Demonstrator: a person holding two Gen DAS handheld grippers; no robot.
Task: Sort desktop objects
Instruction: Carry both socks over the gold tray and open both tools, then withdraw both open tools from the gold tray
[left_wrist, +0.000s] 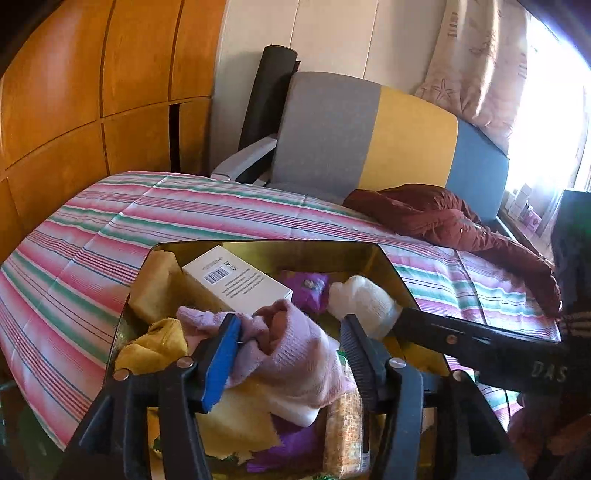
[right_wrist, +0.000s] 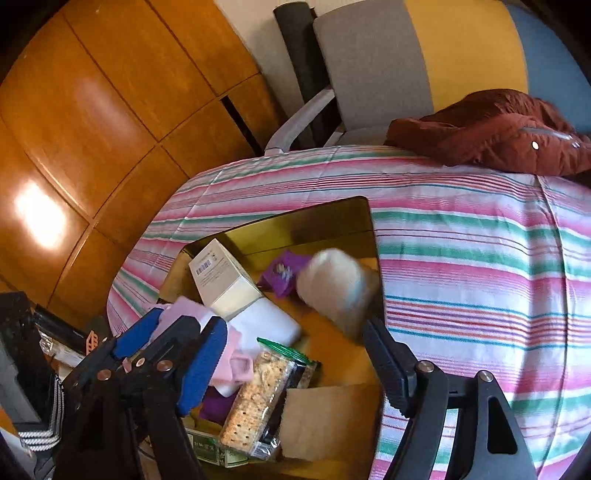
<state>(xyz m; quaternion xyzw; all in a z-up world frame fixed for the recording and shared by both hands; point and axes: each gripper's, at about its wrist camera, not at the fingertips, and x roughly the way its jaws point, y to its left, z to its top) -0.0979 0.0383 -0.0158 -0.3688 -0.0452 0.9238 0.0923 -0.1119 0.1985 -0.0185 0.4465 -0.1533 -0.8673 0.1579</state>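
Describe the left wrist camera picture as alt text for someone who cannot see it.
The left gripper hangs open over a pink knitted garment in a gold box full of items, including a white carton and a white sock bundle. The box sits on a striped bedspread. The right gripper's finger reaches in from the right.

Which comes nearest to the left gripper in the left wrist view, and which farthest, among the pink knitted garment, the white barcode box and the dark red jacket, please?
From the left gripper:
1. Pink knitted garment, lying between its fingers.
2. White barcode box, behind it, toward the gold tray's back left.
3. Dark red jacket, far right on the striped bedspread.
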